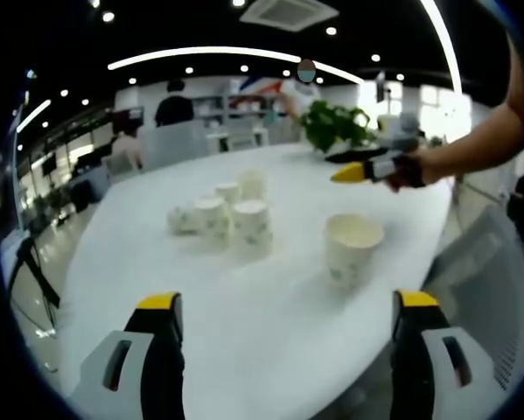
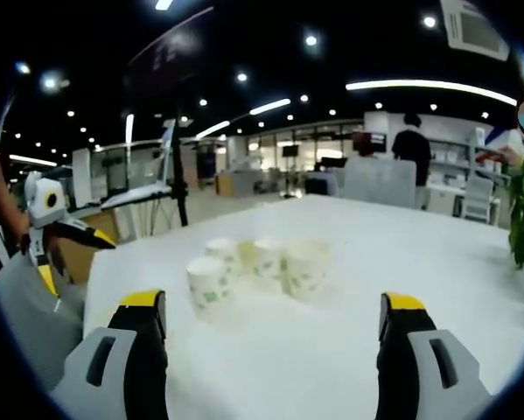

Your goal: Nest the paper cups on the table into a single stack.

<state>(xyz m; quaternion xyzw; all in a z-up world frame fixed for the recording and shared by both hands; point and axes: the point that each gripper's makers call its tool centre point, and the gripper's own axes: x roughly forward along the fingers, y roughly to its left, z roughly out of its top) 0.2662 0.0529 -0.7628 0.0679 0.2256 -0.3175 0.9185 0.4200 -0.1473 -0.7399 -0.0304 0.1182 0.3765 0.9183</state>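
I see a wide white table (image 1: pixel 270 306) with a smooth, glossy top, standing in a large open-plan office under dark ceilings with strip lights and spot lamps. My left gripper (image 1: pixel 288 319) hangs over the near edge with its jaws spread wide and nothing between them. On the table, 1 paper cup (image 1: pixel 353 248) stands upright and mouth-up, apart from a cluster of cups (image 1: pixel 229 214) farther in, where at least 1 seems to lie on its side. A potted plant (image 1: pixel 336 125) sits at the far edge.

In the right gripper view, my right gripper (image 2: pixel 273 319) is likewise wide open and empty, low over the table (image 2: pixel 401 254), facing 4 cups (image 2: pixel 260 267) in a close row. People and desks (image 2: pixel 436 188) are in the background, blurred.
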